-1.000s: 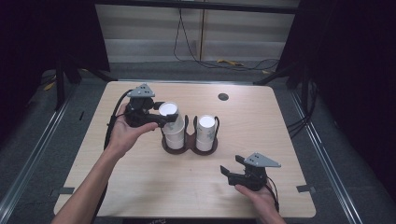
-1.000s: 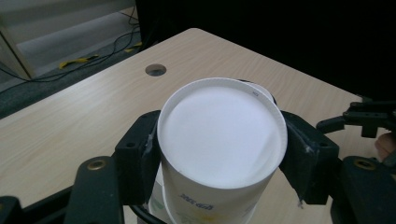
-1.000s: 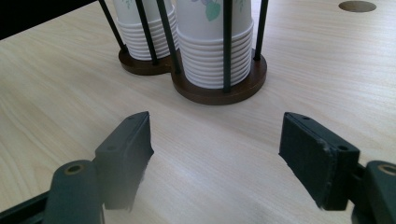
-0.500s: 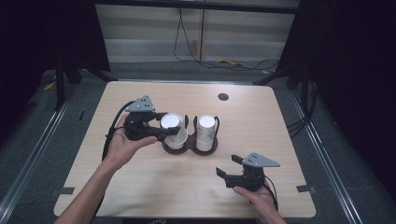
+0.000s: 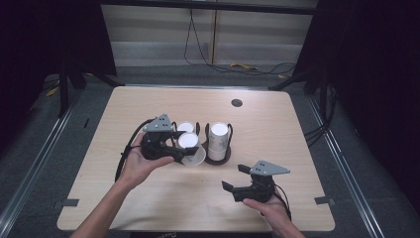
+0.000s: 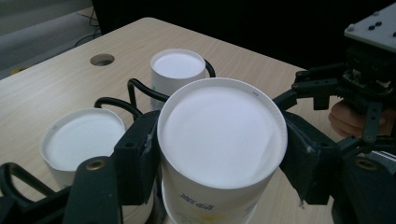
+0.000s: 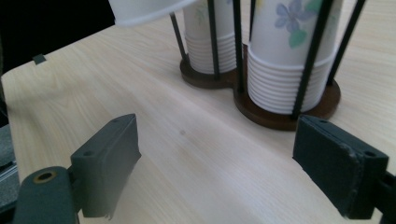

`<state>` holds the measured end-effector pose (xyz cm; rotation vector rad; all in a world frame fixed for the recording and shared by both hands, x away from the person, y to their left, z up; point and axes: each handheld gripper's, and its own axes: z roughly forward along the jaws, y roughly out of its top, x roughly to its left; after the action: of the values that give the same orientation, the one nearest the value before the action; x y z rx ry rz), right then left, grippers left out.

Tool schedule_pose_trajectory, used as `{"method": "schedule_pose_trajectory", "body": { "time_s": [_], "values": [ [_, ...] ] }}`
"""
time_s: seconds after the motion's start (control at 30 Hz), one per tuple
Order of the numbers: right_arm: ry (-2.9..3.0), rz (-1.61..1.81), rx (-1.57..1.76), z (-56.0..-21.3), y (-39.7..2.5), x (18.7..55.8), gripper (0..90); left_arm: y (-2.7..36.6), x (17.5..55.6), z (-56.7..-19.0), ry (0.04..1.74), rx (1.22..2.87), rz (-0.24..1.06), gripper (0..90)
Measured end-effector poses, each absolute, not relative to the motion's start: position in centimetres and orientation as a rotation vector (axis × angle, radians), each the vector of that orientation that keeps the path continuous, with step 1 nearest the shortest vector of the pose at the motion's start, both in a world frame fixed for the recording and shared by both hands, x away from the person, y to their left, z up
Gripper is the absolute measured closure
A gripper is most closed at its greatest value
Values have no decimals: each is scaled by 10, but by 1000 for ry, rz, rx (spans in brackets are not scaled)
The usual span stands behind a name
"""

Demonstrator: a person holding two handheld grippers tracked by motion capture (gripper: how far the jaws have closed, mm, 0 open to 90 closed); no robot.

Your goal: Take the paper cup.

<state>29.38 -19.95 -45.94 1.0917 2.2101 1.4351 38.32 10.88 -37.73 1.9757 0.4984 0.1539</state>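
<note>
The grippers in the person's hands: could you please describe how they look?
Both the left gripper and the right gripper are black, each topped by a grey three-cornered plate and trailing a black cable. Their jaws are blocky, dark pads. The forearms are bare, no sleeves.

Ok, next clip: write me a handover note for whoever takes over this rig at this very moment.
Left tongs: shut on one inverted paper cup, held clear of the holder's near-left stack.
Right tongs: open, holding nothing, low over the table, pointed at the cup holder.
Cup holder: two wire bays, each with a stack of inverted cups; right-hand stack untouched.
Done: one cup lifted off the left stack.
Left: probably set the cup down or pass it to the right tongs; destination not evident.
</note>
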Motion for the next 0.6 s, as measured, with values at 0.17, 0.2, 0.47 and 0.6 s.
{"method": "schedule_pose_trajectory", "body": {
  "time_s": [0.17,0.2,0.47,0.6],
  "values": [
    [2214,1478,1050,-454,-186,298,137,107,379,-389,493,1970,101,350],
    [2216,1480,1037,-453,-184,299,138,107,378,-390,488,1974,99,350],
    [2237,1510,998,-446,-169,305,138,108,374,-397,462,1943,59,350],
    [2235,1552,989,-451,-164,305,138,110,371,-402,473,1937,50,350]
  ]
}}
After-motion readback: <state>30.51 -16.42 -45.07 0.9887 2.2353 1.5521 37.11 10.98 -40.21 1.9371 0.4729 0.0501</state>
